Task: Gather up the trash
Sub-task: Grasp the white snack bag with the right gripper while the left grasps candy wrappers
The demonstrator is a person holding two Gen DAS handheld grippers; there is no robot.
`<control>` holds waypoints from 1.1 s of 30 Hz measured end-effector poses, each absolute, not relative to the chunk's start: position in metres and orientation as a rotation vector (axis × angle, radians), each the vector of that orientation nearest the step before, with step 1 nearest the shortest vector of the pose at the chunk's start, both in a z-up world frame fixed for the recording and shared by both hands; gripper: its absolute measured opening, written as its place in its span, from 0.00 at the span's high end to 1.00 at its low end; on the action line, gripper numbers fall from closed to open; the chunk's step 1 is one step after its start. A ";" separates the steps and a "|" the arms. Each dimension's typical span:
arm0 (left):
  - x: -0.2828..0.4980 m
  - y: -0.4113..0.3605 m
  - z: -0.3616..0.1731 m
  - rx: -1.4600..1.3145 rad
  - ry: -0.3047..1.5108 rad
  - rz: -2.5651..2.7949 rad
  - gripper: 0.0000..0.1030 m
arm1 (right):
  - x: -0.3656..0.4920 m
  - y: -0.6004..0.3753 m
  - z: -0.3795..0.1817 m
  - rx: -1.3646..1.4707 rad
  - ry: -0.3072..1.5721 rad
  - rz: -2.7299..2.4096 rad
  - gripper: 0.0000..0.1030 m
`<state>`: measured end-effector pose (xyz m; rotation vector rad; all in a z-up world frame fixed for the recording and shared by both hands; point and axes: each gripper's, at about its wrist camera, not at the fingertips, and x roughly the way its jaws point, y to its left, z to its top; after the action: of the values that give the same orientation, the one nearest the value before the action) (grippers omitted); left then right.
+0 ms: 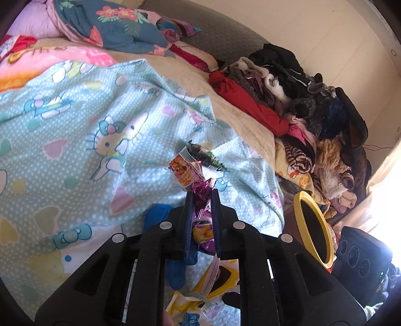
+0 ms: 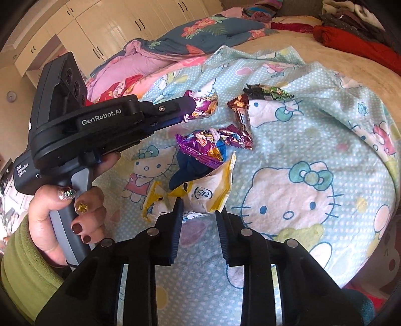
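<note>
Home bedroom: bed (image 1: 175, 65) w/ cartoon blanket (image 2: 300, 140), clothes pile (image 1: 300, 100), wardrobe doors (image 2: 120, 22).

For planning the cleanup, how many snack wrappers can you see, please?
5: purple wrapper in left gripper, brown wrapper beside it, black-green wrapper behind, foil wrapper mid-pile, yellow bag at right gripper; others possibly hidden.

Open stretch of dotted mint cartoon-print blanket (image 2: 313, 155) right of the wrappers, free to pass. Heap of dark and red clothes (image 1: 300, 100) blocks the bed's far edge. Yellow-rimmed round bin (image 1: 314, 225) beside the bed, mouth unobstructed, black speaker box (image 1: 358, 255) just beside it.
</note>
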<state>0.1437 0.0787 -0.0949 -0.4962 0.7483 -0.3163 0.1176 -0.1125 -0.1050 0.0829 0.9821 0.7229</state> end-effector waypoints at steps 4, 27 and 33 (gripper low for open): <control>0.142 0.078 -0.087 -0.494 0.730 -0.320 0.91 | 0.111 -0.117 -0.096 0.066 0.946 0.723 0.77; 0.133 0.051 -0.043 -0.440 0.658 -0.356 0.91 | 0.103 -0.159 -0.049 0.059 0.779 0.653 0.82; 0.131 0.035 -0.031 -0.409 0.640 -0.372 0.91 | 0.107 -0.182 -0.038 0.098 0.739 0.613 0.82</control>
<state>0.1315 0.0348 -0.0309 -0.4088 0.6399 -0.3716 0.1071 -0.1820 -0.0378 0.0980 0.7385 0.6126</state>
